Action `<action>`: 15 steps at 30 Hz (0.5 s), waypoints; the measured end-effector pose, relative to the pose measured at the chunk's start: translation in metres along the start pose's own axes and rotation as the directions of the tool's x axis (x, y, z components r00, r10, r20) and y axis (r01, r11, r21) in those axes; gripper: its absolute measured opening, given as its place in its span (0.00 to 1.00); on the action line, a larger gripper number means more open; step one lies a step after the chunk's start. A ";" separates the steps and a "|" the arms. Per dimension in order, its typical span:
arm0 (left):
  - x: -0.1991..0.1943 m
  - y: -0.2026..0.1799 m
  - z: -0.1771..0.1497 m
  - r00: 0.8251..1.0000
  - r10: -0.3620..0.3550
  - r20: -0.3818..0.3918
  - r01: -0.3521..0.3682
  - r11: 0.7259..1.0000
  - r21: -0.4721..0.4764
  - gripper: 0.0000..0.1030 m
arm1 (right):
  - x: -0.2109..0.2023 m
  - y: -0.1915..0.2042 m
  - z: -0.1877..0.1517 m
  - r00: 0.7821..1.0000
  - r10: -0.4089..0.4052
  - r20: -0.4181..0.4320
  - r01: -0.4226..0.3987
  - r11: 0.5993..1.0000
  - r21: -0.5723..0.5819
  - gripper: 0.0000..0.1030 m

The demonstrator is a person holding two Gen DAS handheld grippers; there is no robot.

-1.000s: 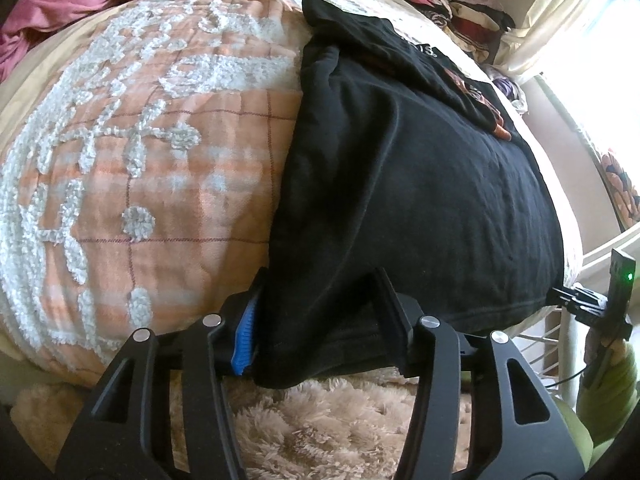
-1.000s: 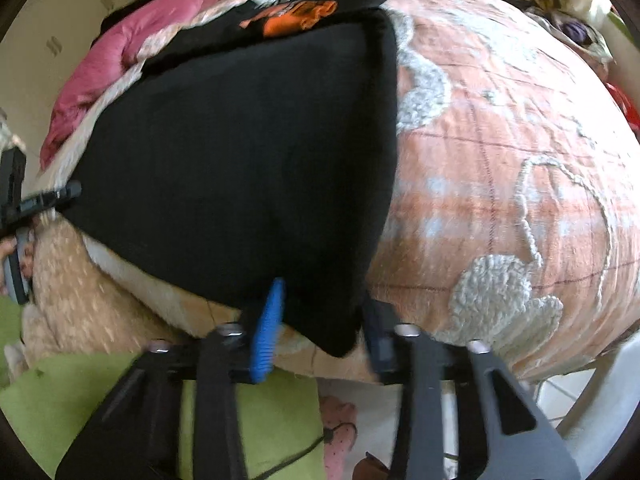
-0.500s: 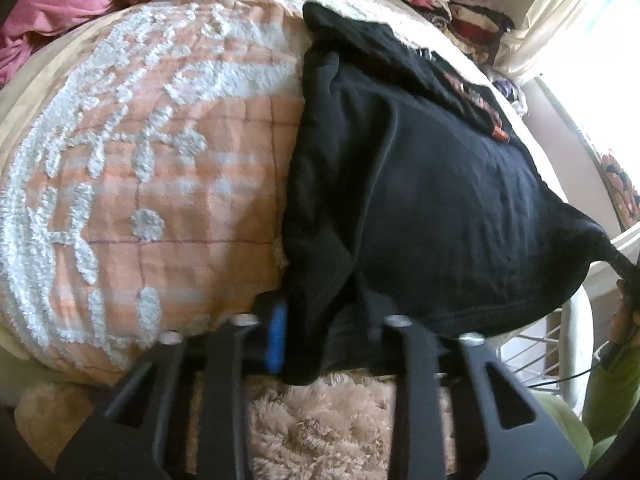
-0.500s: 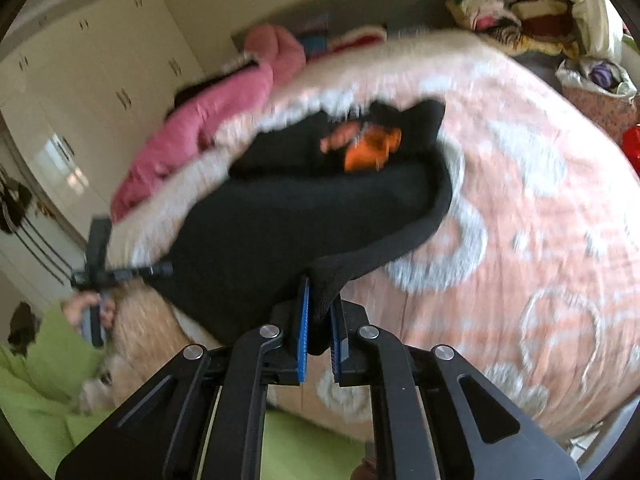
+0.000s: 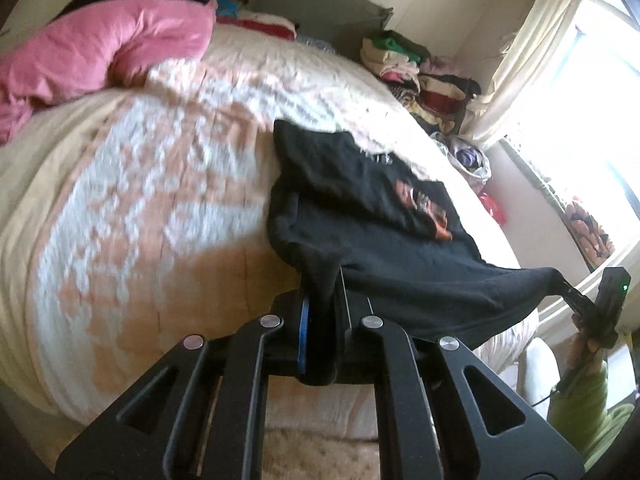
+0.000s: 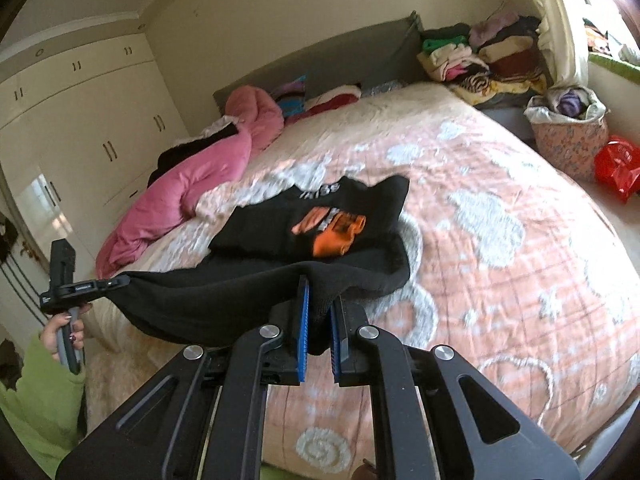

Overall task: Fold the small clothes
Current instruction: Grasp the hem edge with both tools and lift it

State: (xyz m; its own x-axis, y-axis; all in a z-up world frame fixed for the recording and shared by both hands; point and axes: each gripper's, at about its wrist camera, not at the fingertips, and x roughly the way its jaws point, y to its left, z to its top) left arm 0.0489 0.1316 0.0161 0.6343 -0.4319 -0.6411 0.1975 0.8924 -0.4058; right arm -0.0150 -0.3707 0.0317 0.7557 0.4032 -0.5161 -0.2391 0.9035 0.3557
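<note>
Left gripper: jaws clenched on a bunched corner of the black cotton T-shirt with an orange chest print; cloth fills the gap between the pads and hangs out below them. The jaws have just been closing, with the fabric between them. Right gripper: jaws likewise clamped on the opposite lower corner of the same shirt, a fold of black cloth squeezed between the blue pads. Landmark: the orange print. The hem edge nearest both cameras is off the bed and stretched in a sagging line between the two grippers; the print lies beyond that line, on the part of the shirt resting on the peach-and-white tufted bedspread. Farther beyond the print, a rumpled pink quilt to one side and a stack of folded clothes at the bed's head corner on the other. A green-sleeved hand grips the left tool's handle. Step, as judged: the bottom hem is grasped and raised for the crosswise fold. Next move probably calls for carrying both corners forward together over the print, keeping the hem taut and level, setting it down toward the neckline edge, then letting go.
</note>
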 end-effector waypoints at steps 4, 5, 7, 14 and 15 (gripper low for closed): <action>0.002 -0.005 0.017 0.999 0.002 0.032 -0.002 1.000 0.008 0.03 | 0.002 0.008 0.017 0.998 -0.041 0.040 0.043 0.998 -0.041 0.07; 0.003 -0.006 0.022 0.999 0.002 0.041 -0.002 1.000 0.005 0.03 | 0.003 0.009 0.020 0.998 -0.045 0.046 0.047 0.998 -0.050 0.07; 0.004 -0.007 0.029 0.999 0.001 0.051 -0.001 1.000 0.002 0.03 | 0.006 0.012 0.028 0.997 -0.061 0.055 0.064 0.996 -0.064 0.07; 0.013 -0.019 0.051 0.993 0.086 0.086 -0.090 0.995 0.045 0.03 | 0.021 0.024 0.048 0.981 -0.162 0.107 0.176 0.976 -0.130 0.07; 0.014 -0.020 0.054 0.992 0.091 0.091 -0.096 0.994 0.050 0.03 | 0.023 0.025 0.050 0.979 -0.170 0.111 0.184 0.973 -0.137 0.07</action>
State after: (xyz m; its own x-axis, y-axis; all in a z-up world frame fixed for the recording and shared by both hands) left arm 0.0941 0.1147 0.0501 0.7147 -0.3350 -0.6139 0.1730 0.9352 -0.3089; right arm 0.0272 -0.3460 0.0678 0.8484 0.2254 -0.4790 -0.1773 0.9735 0.1442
